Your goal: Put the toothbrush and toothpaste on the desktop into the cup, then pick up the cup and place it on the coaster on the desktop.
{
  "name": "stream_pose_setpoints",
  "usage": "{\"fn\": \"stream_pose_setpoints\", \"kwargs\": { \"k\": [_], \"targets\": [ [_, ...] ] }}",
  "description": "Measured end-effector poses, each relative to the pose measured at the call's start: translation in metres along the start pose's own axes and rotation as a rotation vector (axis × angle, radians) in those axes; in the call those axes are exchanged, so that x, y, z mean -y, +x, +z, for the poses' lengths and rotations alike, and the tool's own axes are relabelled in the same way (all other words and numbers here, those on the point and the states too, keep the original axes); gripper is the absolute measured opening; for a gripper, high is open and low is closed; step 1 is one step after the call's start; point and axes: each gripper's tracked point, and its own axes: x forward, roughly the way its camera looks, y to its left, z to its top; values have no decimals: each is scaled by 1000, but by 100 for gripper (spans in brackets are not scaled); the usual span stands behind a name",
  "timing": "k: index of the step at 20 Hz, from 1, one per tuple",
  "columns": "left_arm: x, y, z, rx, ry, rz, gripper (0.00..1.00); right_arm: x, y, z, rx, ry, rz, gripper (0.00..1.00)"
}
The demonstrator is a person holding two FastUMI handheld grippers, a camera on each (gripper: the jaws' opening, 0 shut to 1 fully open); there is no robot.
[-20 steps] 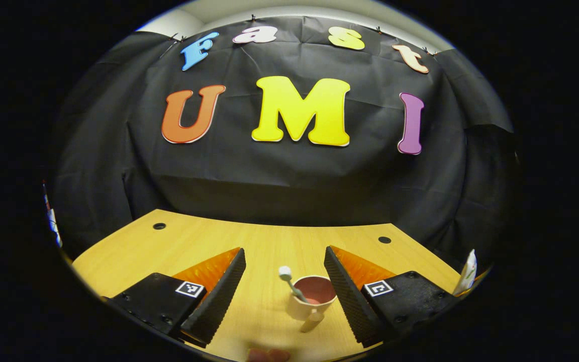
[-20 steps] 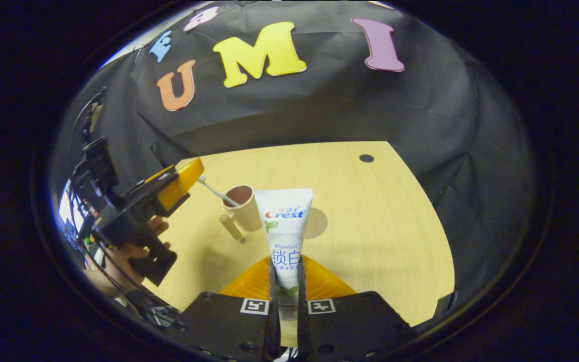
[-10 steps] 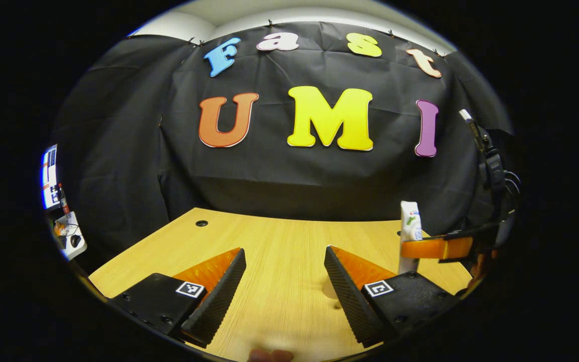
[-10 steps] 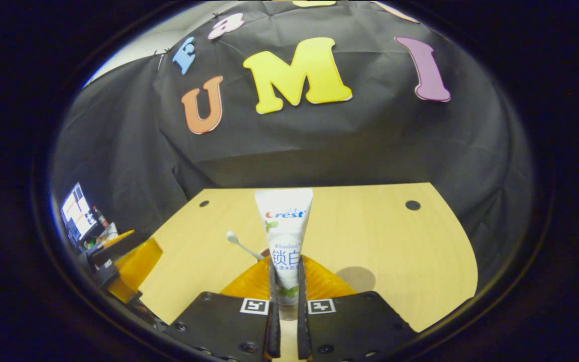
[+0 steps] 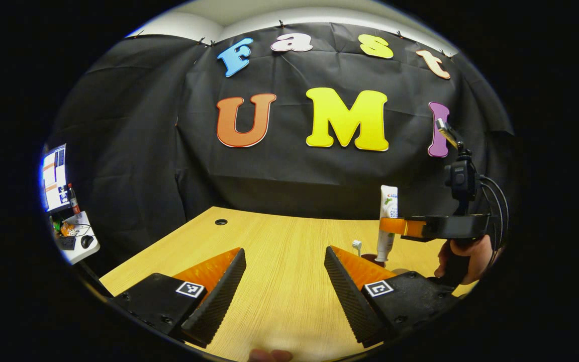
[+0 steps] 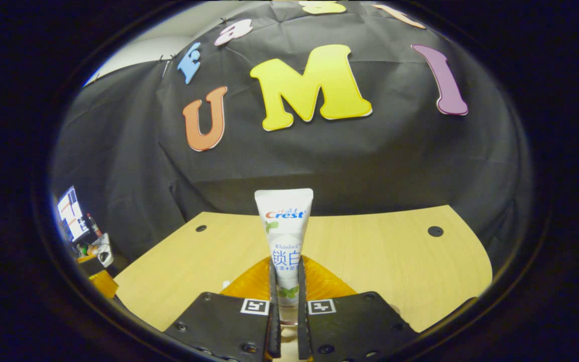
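Cup (image 5: 370,259) is mostly hidden in left gripper view: just a bit of dark rim peeks out behind the left gripper's (image 5: 284,281) right finger. Brush (image 5: 356,246) shows its white head only, poking up just beside that rim; handle hidden. In right gripper view a tiny white speck by the finger base may be the brush head, too small to tell. Coaster can't be made out.

Paste (image 6: 284,241) is a flat white plastic tube w/ printed label, wide crimped end up, narrowing downward; stands upright. Right gripper (image 6: 284,301) jaws are narrow, pinching the tube's lower part from both sides; cap end is cut off below the fingers. In left gripper view the same tube (image 5: 386,221) hangs upright in the right gripper (image 5: 395,226), lower end right over the cup area; whether it's touching the rim can't be told. A hand (image 5: 465,254) grips that gripper's handle, w/ cables looping off behind it; hand is partly cut by the picture's edge.

Left gripper jaws are wide apart, nothing between them, over bare counter (image 5: 279,251). Fingers (image 5: 219,291) are wedge-shaped w/ ribbed pad faces; square marker tags sit on the blocks.

Counter is light wood-grain, smooth, w/ rounded far corners and small round dark holes near the back. Far left edge: a lit screen (image 5: 54,176) and desk clutter, blurred.
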Motion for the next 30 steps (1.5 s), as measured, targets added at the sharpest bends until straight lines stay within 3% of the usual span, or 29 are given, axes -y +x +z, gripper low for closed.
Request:
{"fn": "stream_pose_setpoints", "kwargs": {
  "k": [6, 11, 13, 14, 18, 19, 21, 22, 23, 24, 30],
  "targets": [
    [-8, 1, -4, -20, 3, 10, 99, 1, 23, -24, -44, -49, -8, 13],
    [-5, 8, -9, -35, -6, 8, 99, -2, 22, -29, -59, -61, -1, 19],
    [-1, 9, -8, -36, -11, 0, 99, -5, 17, -31, -60, -73, 13, 24],
    [1, 11, -8, -35, -12, -3, 99, -5, 14, -33, -57, -76, 14, 32],
    [12, 11, -6, -32, -14, -23, 99, -2, 3, -25, -32, -68, 13, 34],
    [14, 11, -4, -29, -13, -28, 99, -3, -1, -24, -27, -61, 14, 37],
    [20, 9, -2, -25, -15, -38, 99, 2, -9, -18, -13, -56, 6, 66],
    [23, 10, -1, -22, -16, -43, 99, 4, -15, -13, -3, -57, -2, 86],
    [26, 8, 1, -19, -17, -50, 99, 6, -19, -10, 7, -55, -8, 79],
    [30, 9, 2, -17, -19, -57, 99, 9, -24, -6, 14, -53, -15, 87],
    [60, 3, 8, -26, -19, -128, 100, 28, -75, 13, 67, -77, -60, 96]
  ]
}}
